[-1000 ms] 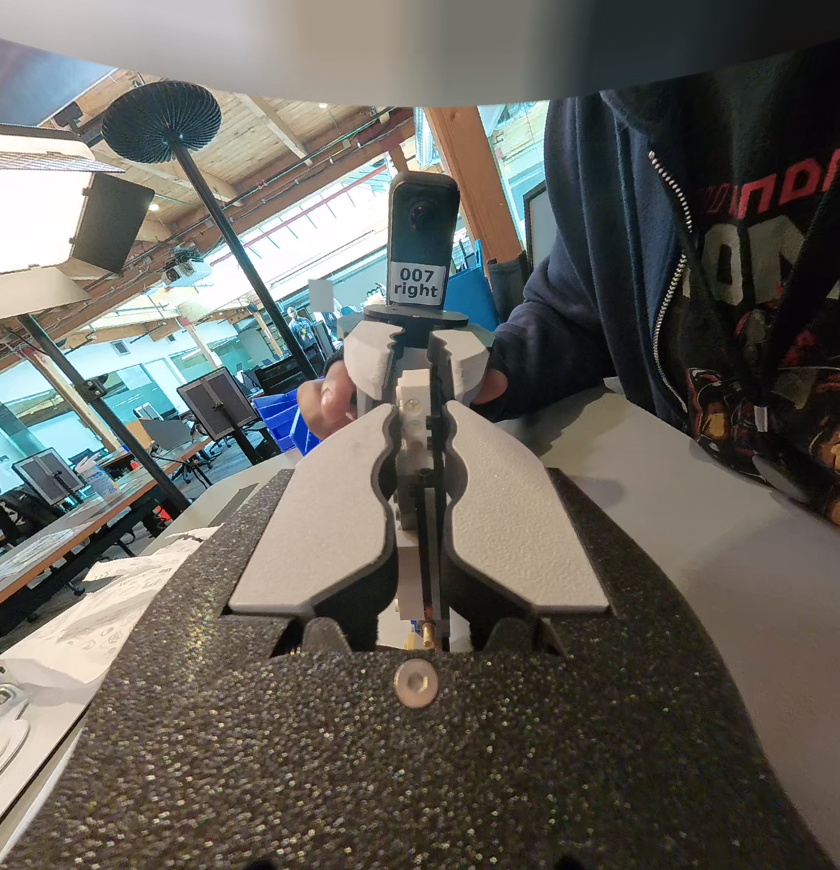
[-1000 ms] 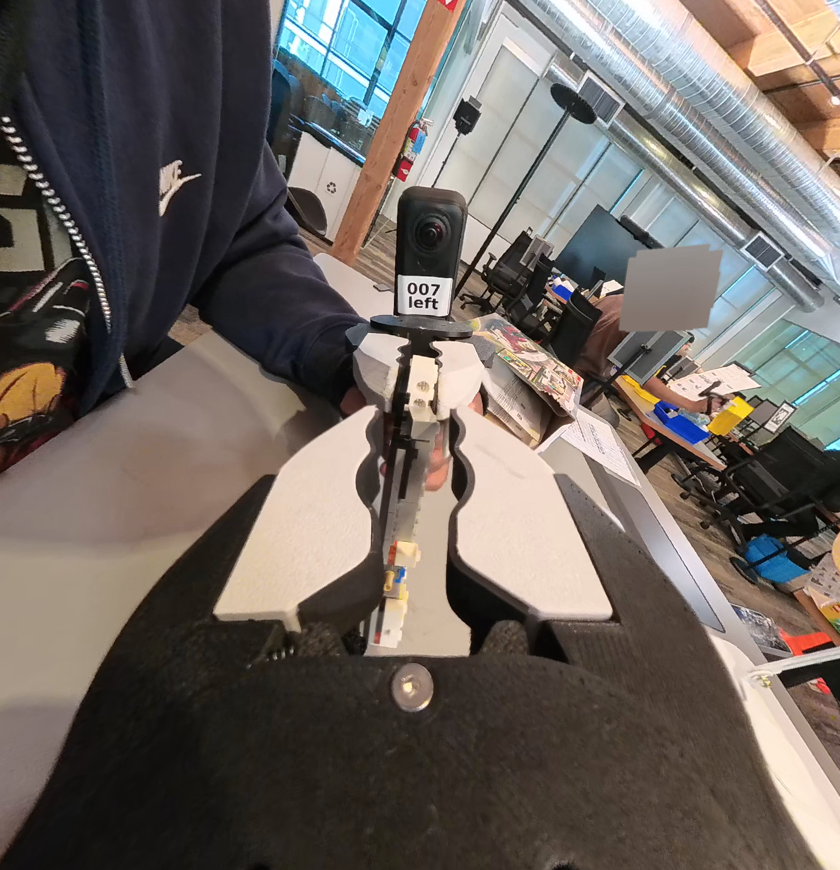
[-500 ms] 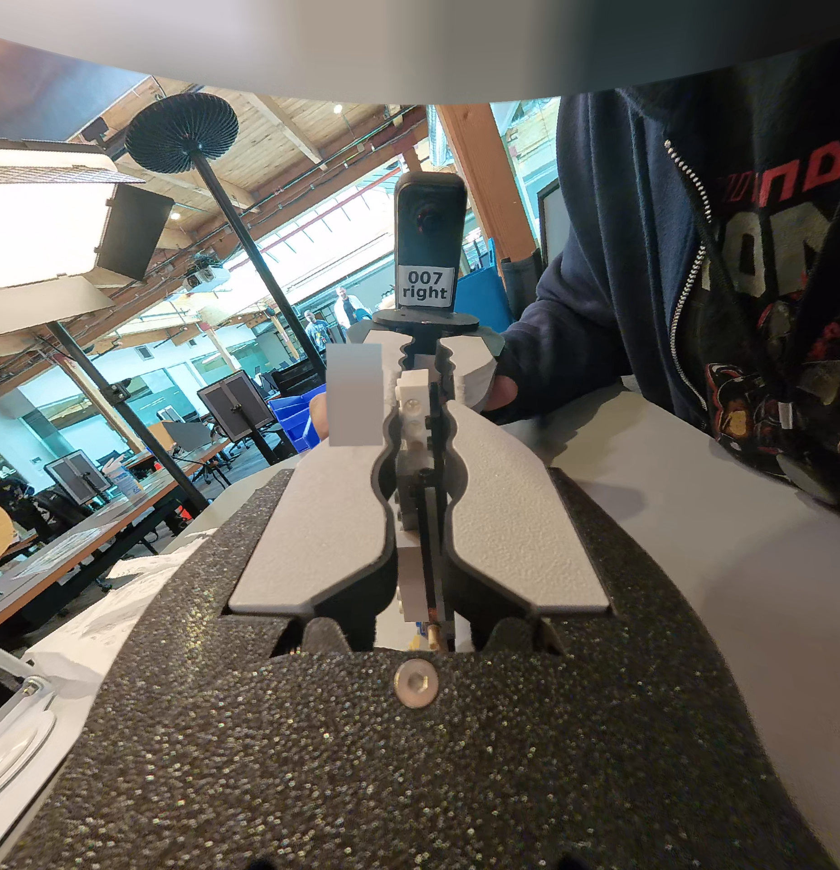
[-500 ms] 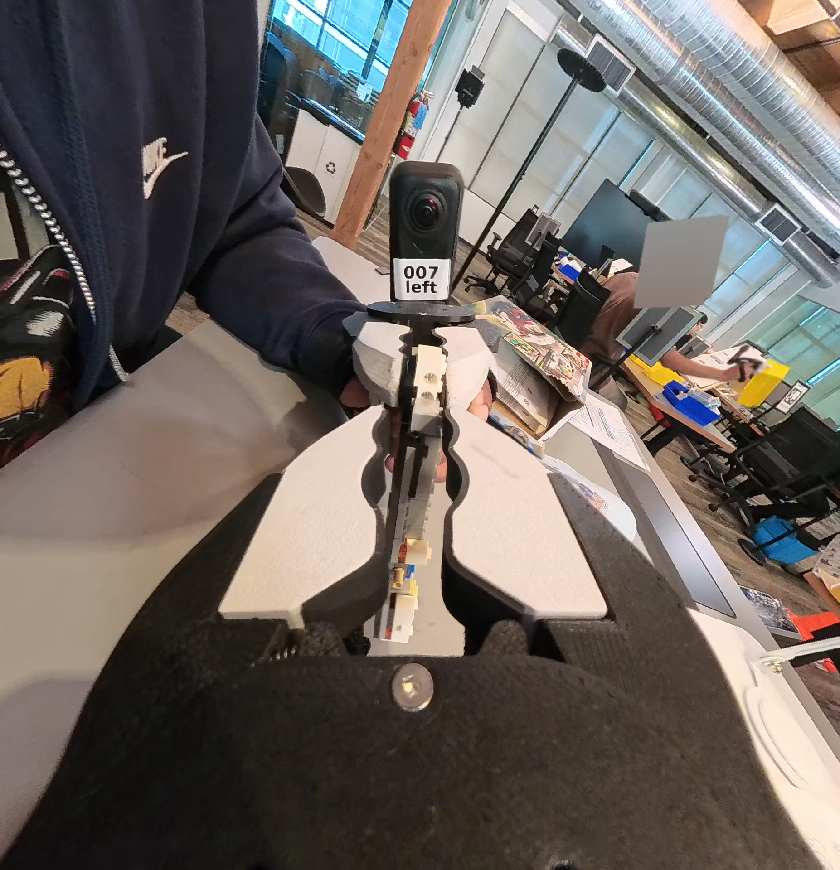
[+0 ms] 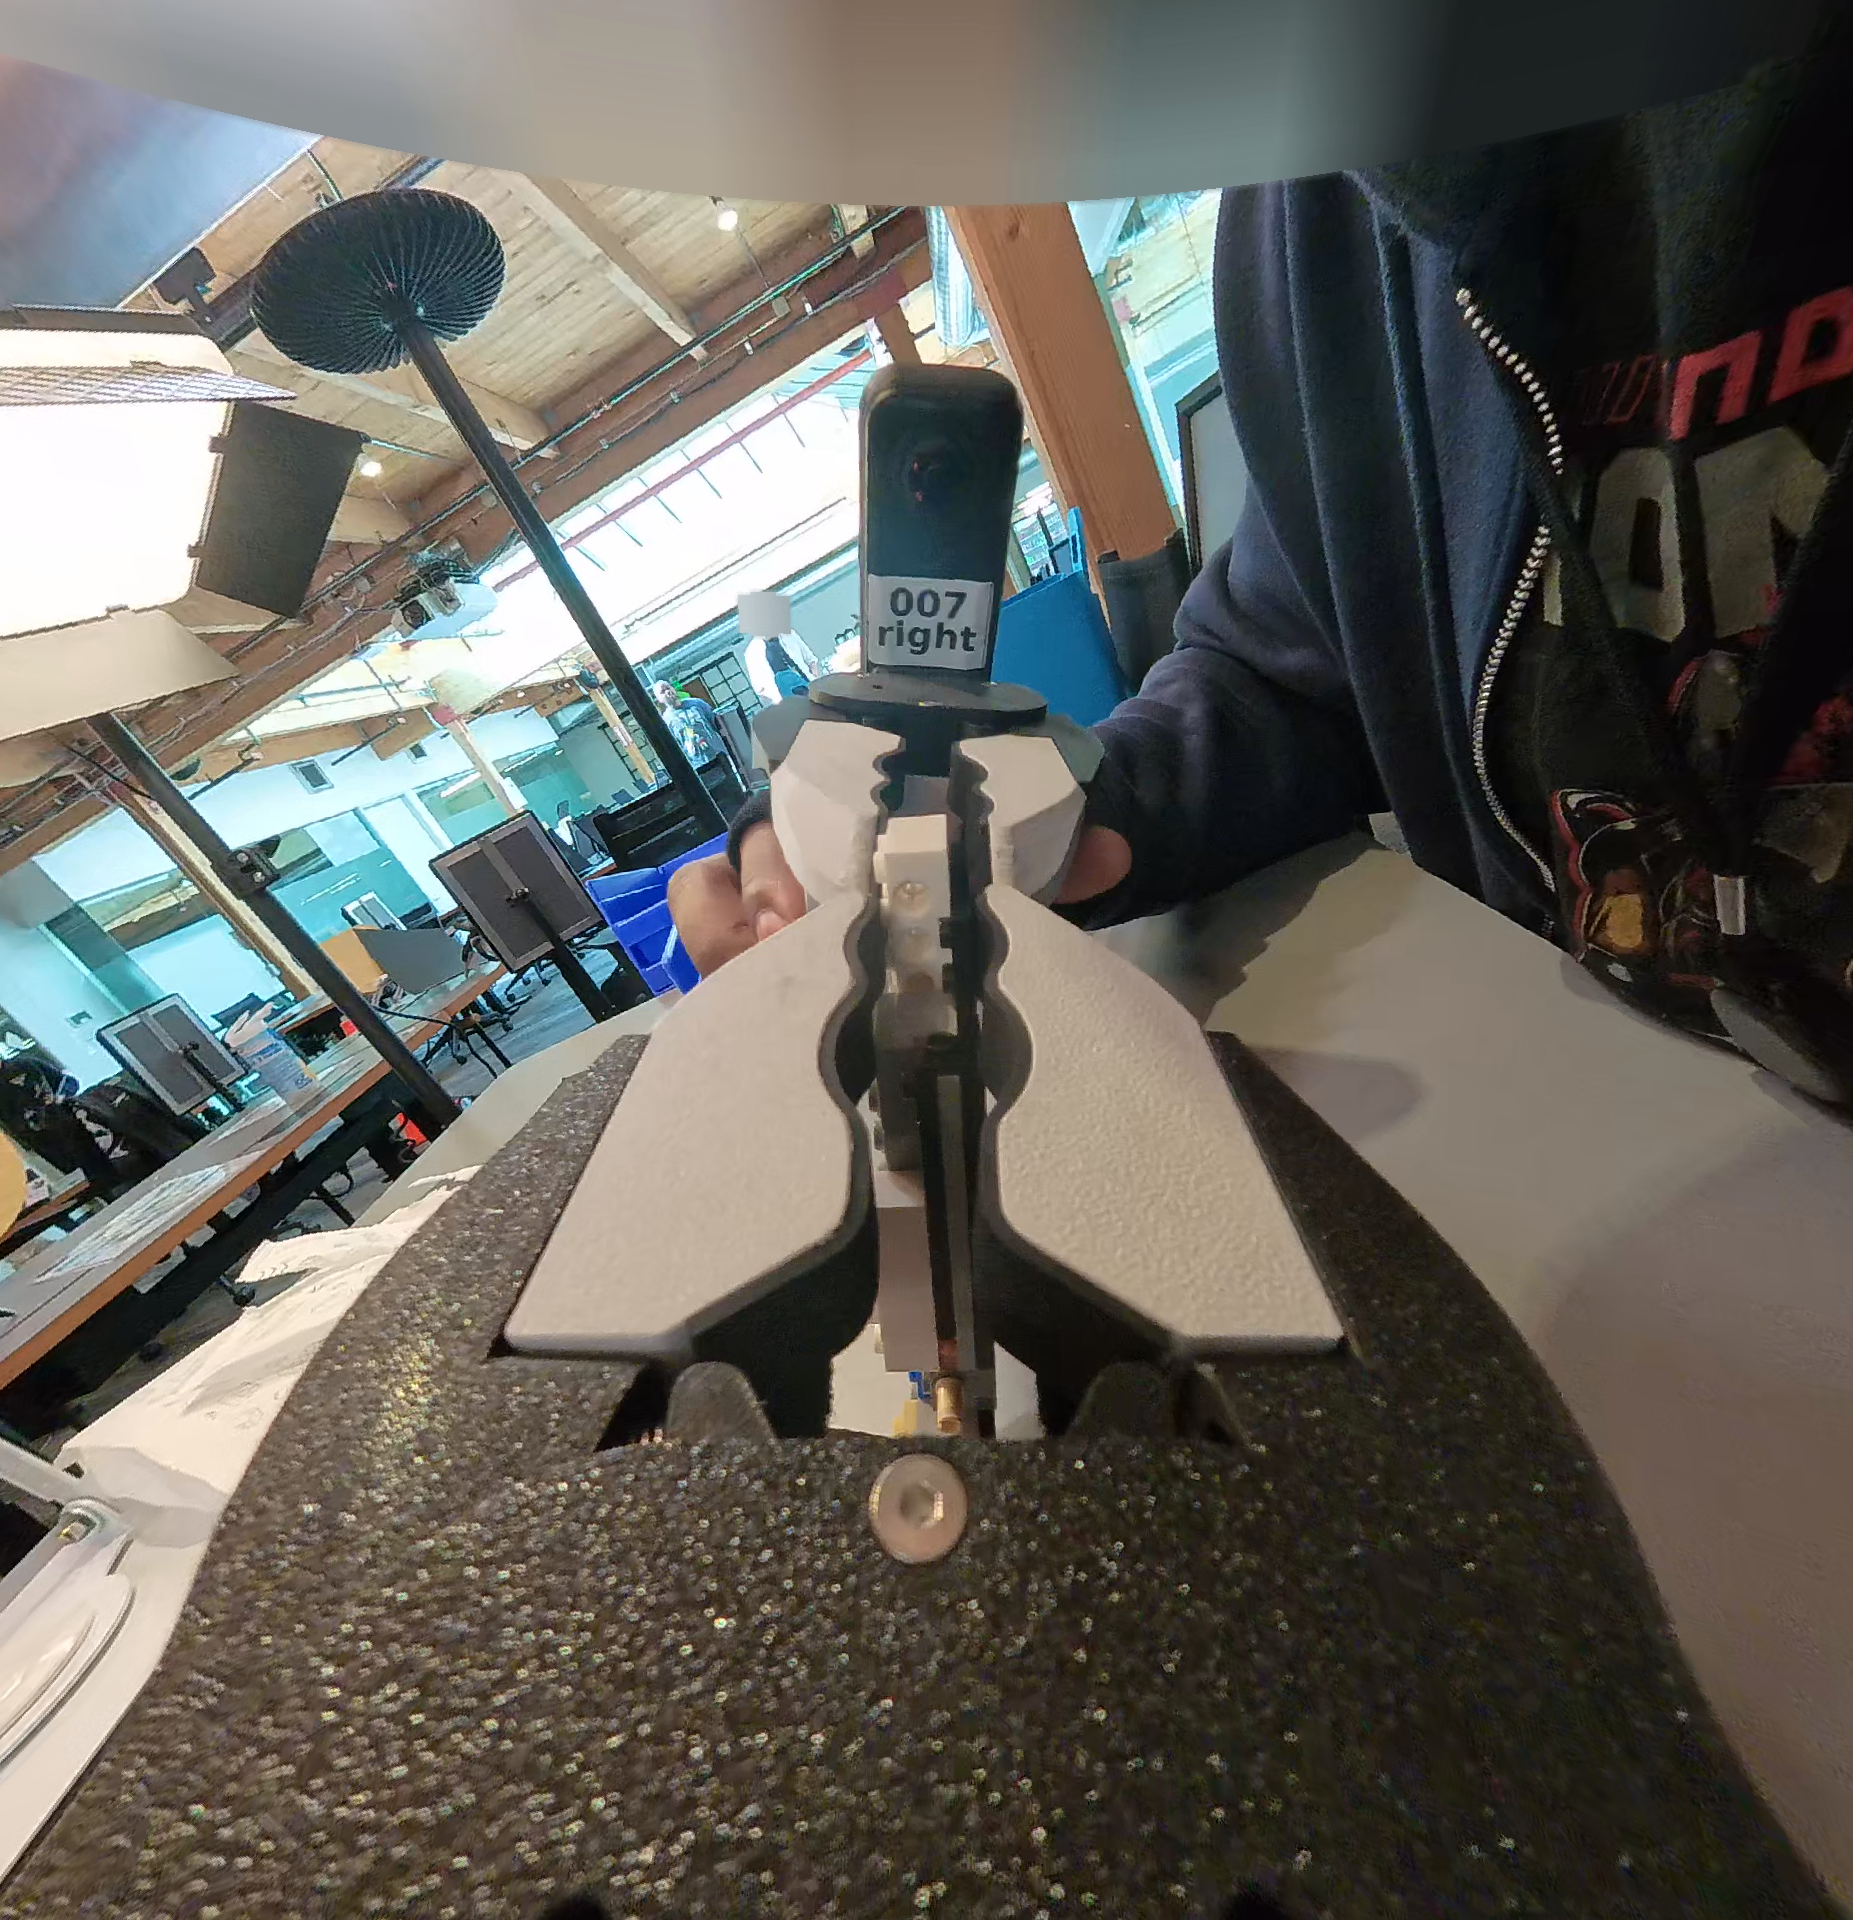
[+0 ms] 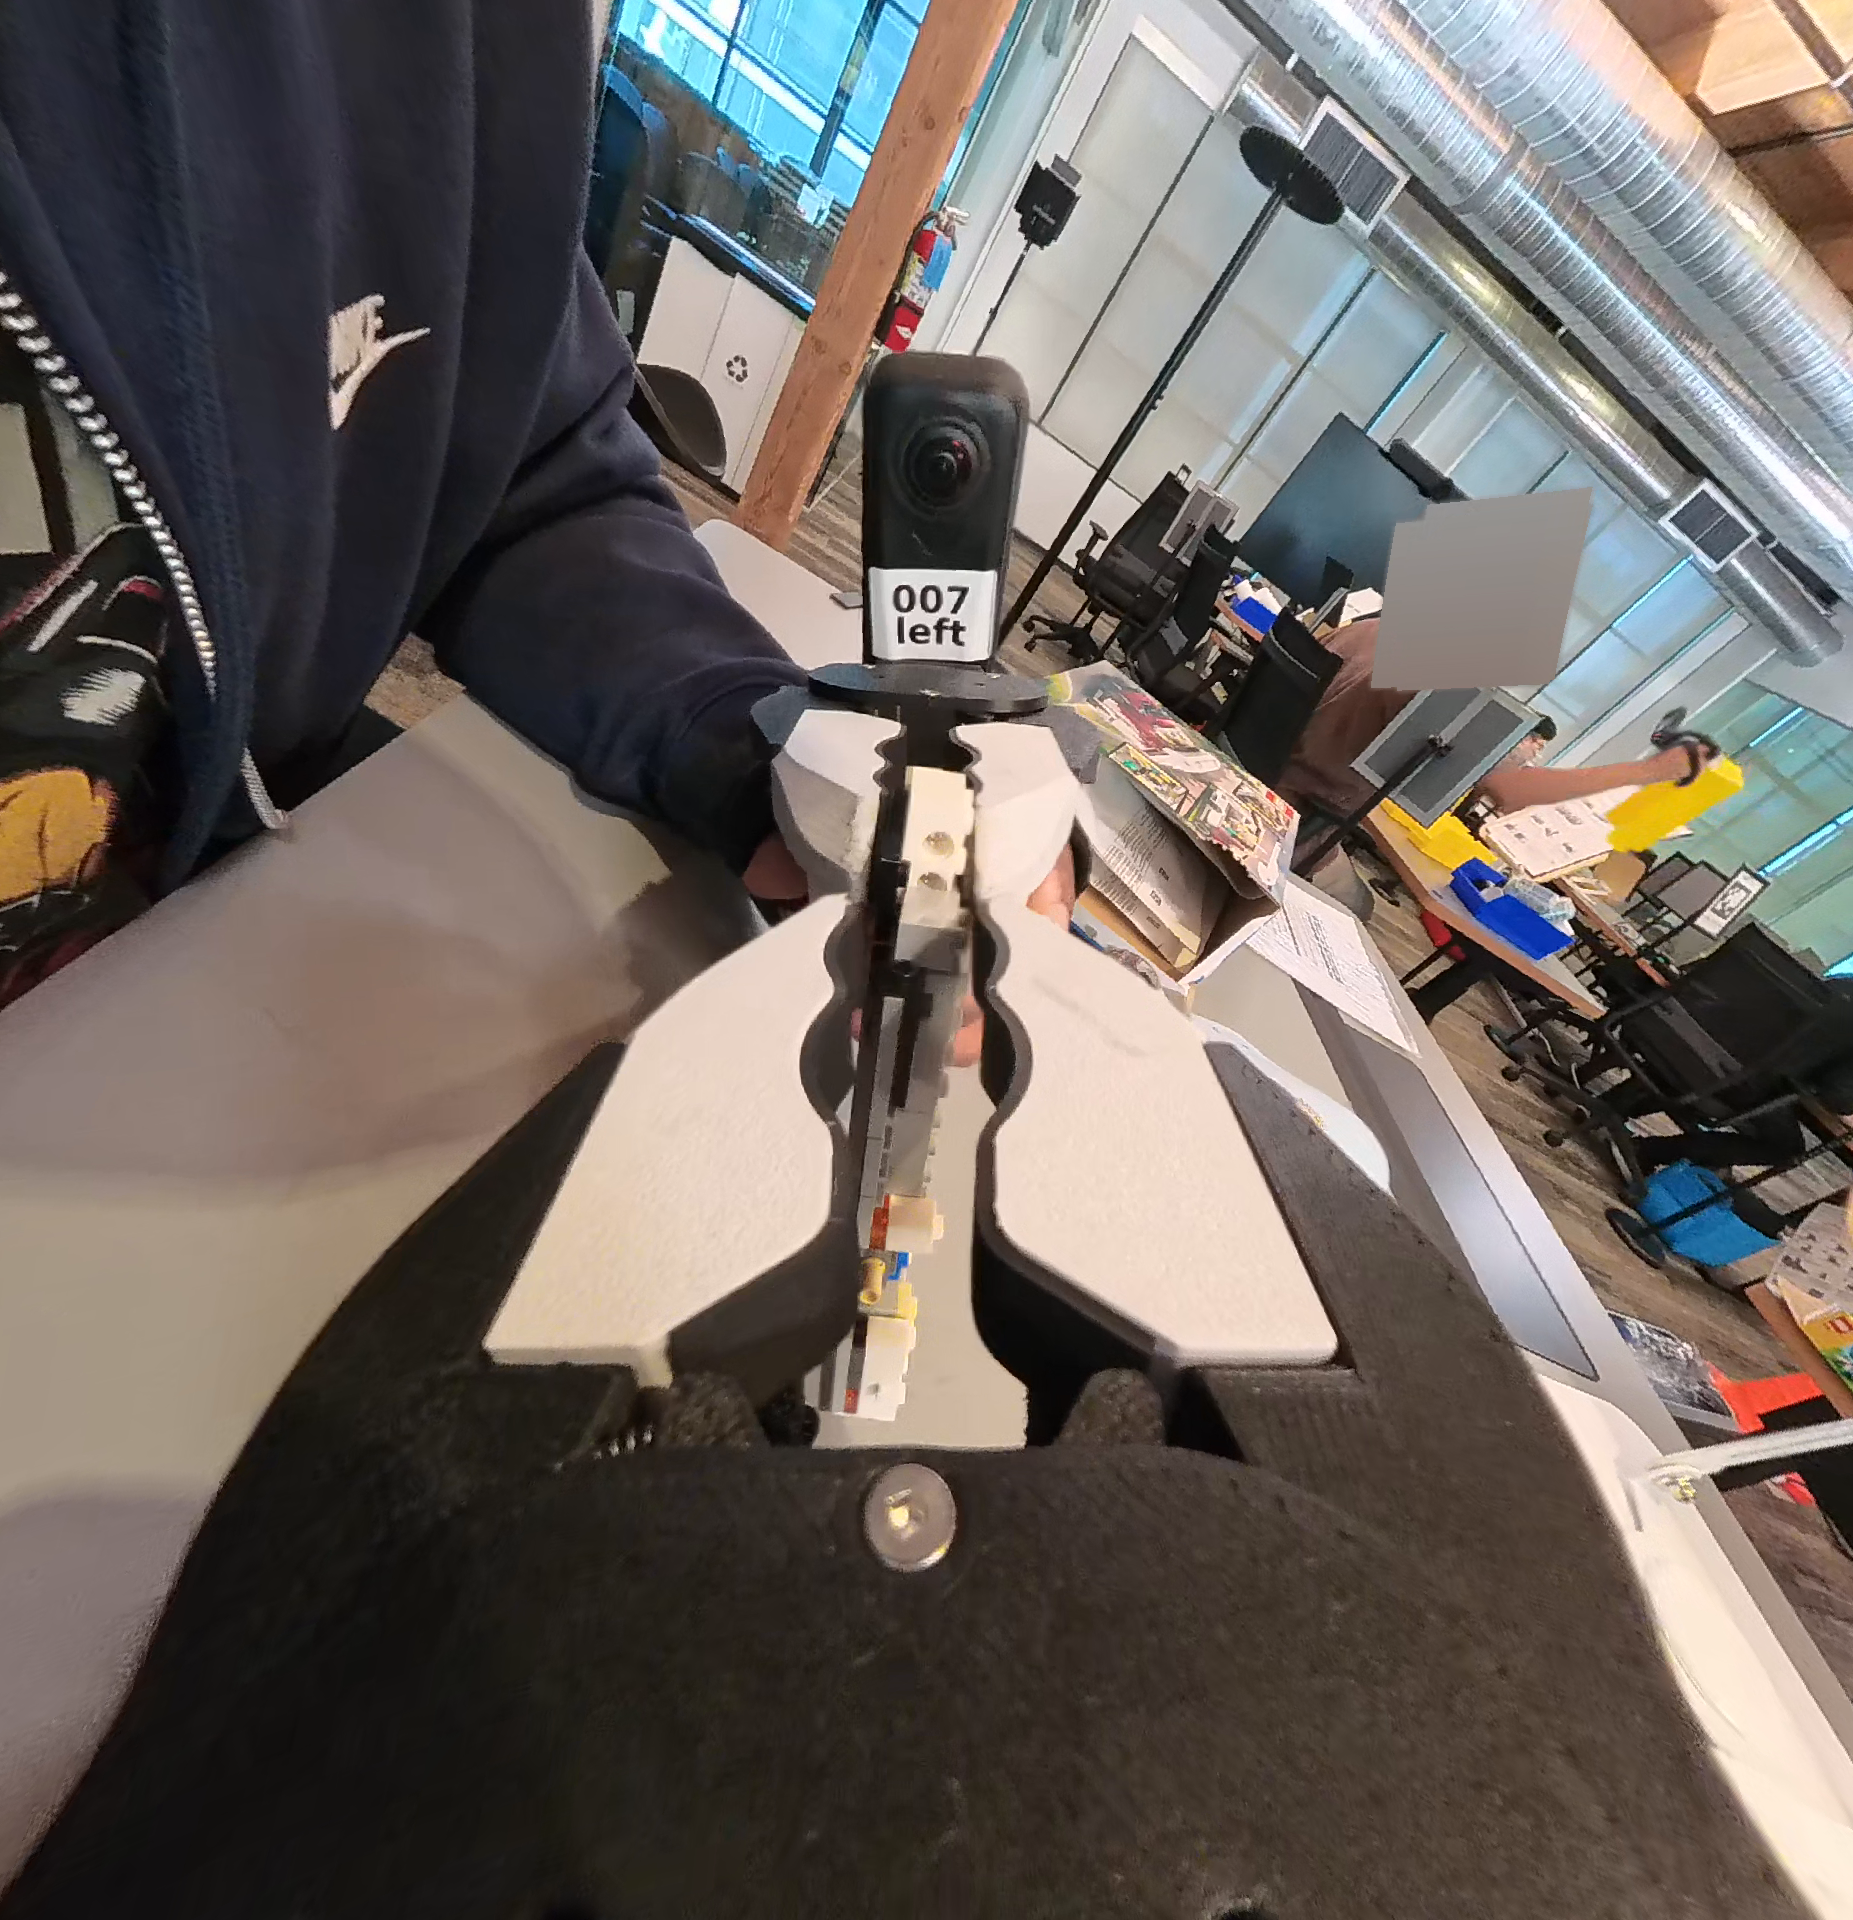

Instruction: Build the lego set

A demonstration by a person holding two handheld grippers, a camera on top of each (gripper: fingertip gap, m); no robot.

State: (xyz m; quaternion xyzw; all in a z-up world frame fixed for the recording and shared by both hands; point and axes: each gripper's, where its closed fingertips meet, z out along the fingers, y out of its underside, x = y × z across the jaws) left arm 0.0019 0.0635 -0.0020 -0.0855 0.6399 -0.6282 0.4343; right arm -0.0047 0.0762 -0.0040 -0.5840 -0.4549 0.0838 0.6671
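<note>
My two grippers face each other above a white table [image 5: 1524,1195], each in a person's hand. A long, thin brick assembly, white and grey with a black plate along one side, spans between them. In the left wrist view my left gripper [image 5: 922,935] is shut on one end of the assembly [image 5: 906,914], and my right gripper [image 5: 927,800] faces it on the far end. In the right wrist view my right gripper [image 6: 917,935] is shut on the assembly [image 6: 932,862], whose near end carries small yellow, orange and blue bricks [image 6: 891,1278]. My left gripper [image 6: 927,779] holds the far end.
The person in a dark hoodie [image 6: 330,364] sits close behind the table. An open cardboard box with booklets [image 6: 1182,862] and a printed sheet [image 6: 1337,966] lie on the table's right. Crumpled paper [image 5: 278,1340] lies to the left. Light stands and office desks stand beyond. My left and right fingertips are right by each other.
My right gripper's fingers have closed in onto the brick assembly. My left gripper has kept its grip, and both grippers have shifted only slightly.
</note>
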